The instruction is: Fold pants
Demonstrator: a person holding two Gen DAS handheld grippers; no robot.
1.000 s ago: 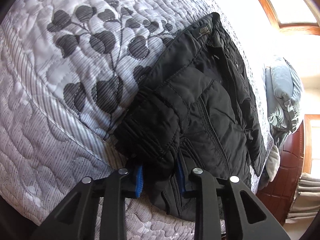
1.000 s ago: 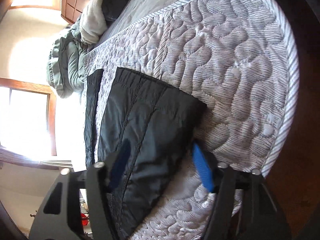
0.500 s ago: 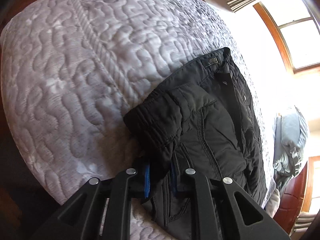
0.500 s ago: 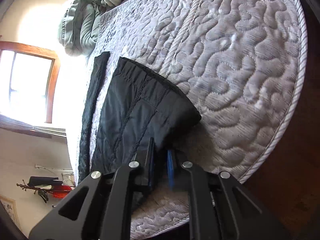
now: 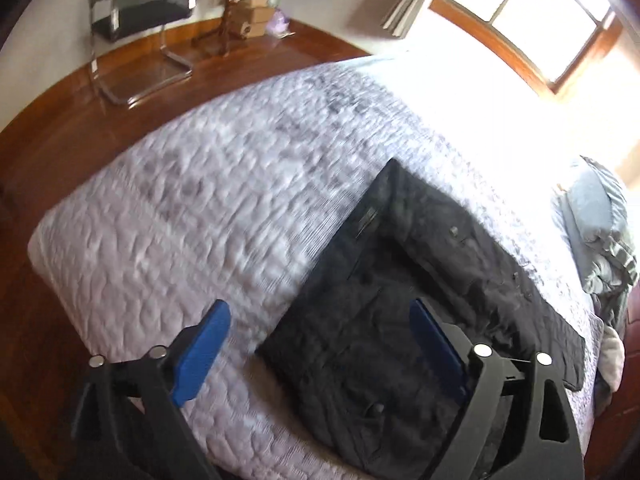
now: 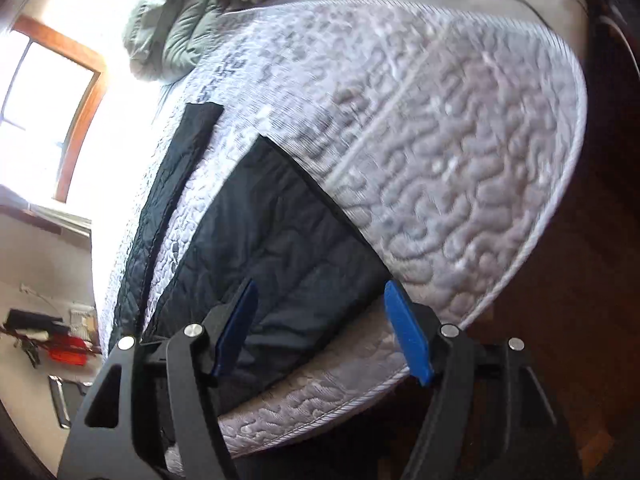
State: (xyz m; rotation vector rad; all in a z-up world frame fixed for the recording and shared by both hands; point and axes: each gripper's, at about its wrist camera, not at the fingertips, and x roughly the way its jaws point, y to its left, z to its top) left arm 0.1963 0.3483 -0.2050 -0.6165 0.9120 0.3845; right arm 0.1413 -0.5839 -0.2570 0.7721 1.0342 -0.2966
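Note:
Black quilted pants (image 5: 400, 312) lie folded on the grey-white quilted bedspread (image 5: 224, 200), the waistband with its label toward the window. My left gripper (image 5: 320, 340) hovers above the near folded edge, its jaws opening wide, nothing between the blue pads. In the right wrist view the folded leg end (image 6: 272, 248) rests near the bed's corner, with a narrow black strip (image 6: 168, 216) beside it. My right gripper (image 6: 324, 328) hangs over that end, jaws opening, pads clear of the cloth.
A chrome-framed chair (image 5: 136, 28) and a coat stand (image 5: 232, 4) are on the wooden floor beyond the bed. A green-grey duvet (image 6: 176, 24) is heaped at the bed's head. Bright windows (image 5: 552, 12) wash out part of the bedspread. The bed's edge (image 6: 532, 248) drops to dark floor.
Both grippers pinched the folded pants' edge half a second ago, then let go. Both have since opened and lifted away from the bed, so more of the room shows.

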